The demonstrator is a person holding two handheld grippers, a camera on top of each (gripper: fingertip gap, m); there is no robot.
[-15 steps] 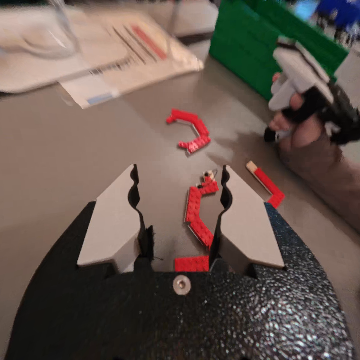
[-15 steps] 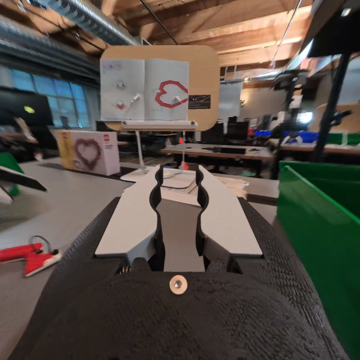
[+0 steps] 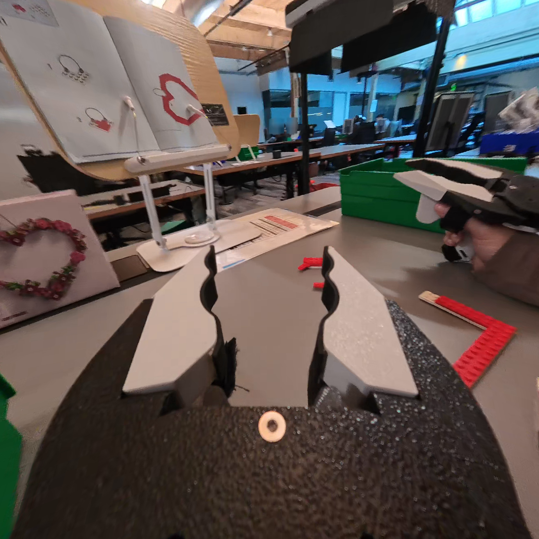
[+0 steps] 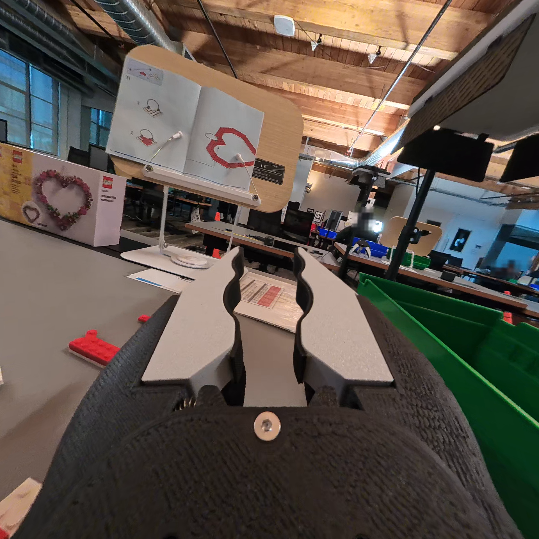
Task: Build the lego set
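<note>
My left gripper is open and empty, tilted up over the grey table. A red L-shaped lego segment with a tan end lies to its right. A small curved red segment lies farther ahead, partly behind my right finger. My right gripper shows at the right of the left wrist view, held in a hand. In its own view my right gripper is open and empty, with a red plate piece to its left. The open instruction booklet stands on a stand.
A green bin stands at the right, also seen in the left wrist view. The set's box with a heart picture stands at the left. A flat paper packet lies by the stand's base.
My left gripper has tilted up from looking down at the red segments to looking across the table; its jaws have opened wider. My right gripper has shifted and its jaws opened slightly.
</note>
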